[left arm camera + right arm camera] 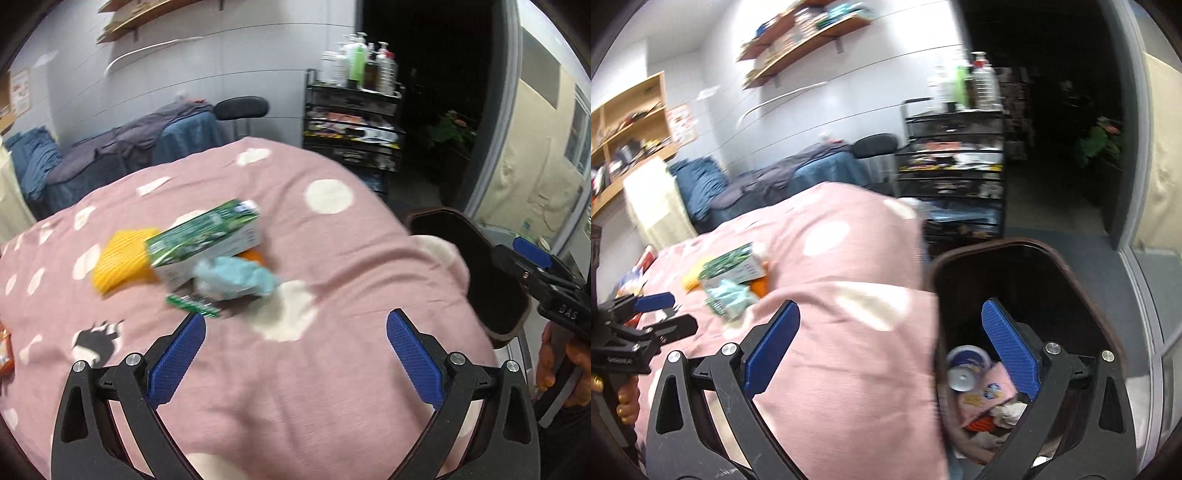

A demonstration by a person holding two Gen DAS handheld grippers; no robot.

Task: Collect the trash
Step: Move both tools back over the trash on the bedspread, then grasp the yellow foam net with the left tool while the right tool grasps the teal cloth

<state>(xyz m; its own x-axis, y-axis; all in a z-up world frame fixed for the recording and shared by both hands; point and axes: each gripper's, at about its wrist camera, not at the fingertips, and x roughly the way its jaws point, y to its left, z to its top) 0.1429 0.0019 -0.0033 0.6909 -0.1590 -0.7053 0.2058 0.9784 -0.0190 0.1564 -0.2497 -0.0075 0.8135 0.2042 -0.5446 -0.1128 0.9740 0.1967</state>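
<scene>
Two grippers hang over a bed, both spread wide and holding nothing. The left gripper [295, 347] hovers above the pink quilt [332, 387], its ribbed blue pads apart; the right gripper [890, 336] sits over the quilt's edge, one finger above the bin [1082, 288].

The trash lies in a loose heap on the quilt, ahead of the left gripper and well apart from the bin: a green-and-white carton [207, 236] tilted on top, a crumpled pale blue tissue [236, 277] against its near side, a ribbed yellow piece [122, 258] behind it, and a small green wrapper [192, 305] just beyond the left fingertip. Something orange shows under the carton. Motion blur softens all of it.

The quilt is soft, wrinkled cotton with large white dots; a raised fold lies between heap and bin. The bin is dark, rounded, with a brown rim, standing on the floor beside the bed. Inside lie a white cup [967, 365] on its side, a pink packet [986, 395] and other scraps.

Behind the bed stand a black wire cart [351, 125] topped with pump bottles, a chair draped in blue and grey cloth, and wooden shelves on a white wall.
</scene>
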